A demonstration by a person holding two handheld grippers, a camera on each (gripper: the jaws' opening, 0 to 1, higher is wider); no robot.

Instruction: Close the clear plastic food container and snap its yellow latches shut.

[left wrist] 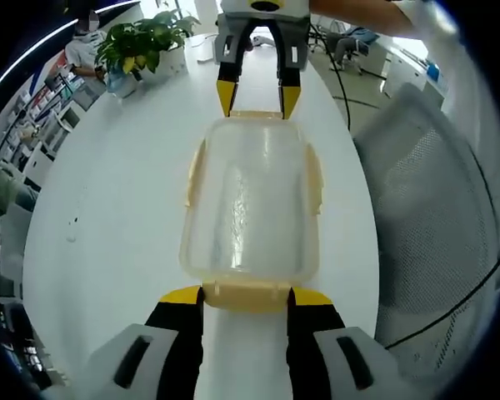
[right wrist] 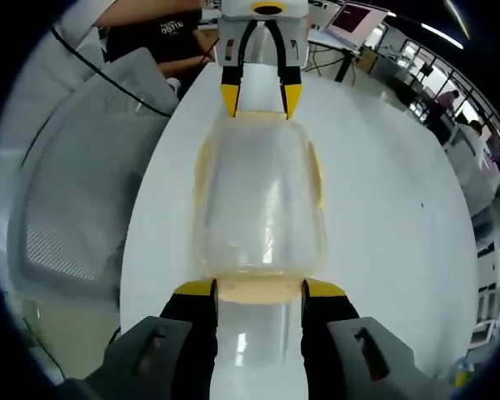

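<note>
Clear container (left wrist: 252, 204), yellow latches (left wrist: 247, 293), white table (left wrist: 125, 200)

Clear container (left wrist: 252, 208), lidded, yellow latches (left wrist: 247, 294)

We see a long, glossy white table (left wrist: 108, 217) with rounded edges. On it, lying lengthwise, sits a clear rectangular plastic food container (left wrist: 252, 208) with pale yellow latches along its rim, its lid on top. Toward the far end in the left gripper view stands a leafy green potted plant (left wrist: 142, 42) in a white pot. In the right gripper view the same white surface (right wrist: 383, 217) carries the container (right wrist: 260, 204) at its middle, the tabletop reflecting light around it.
</note>
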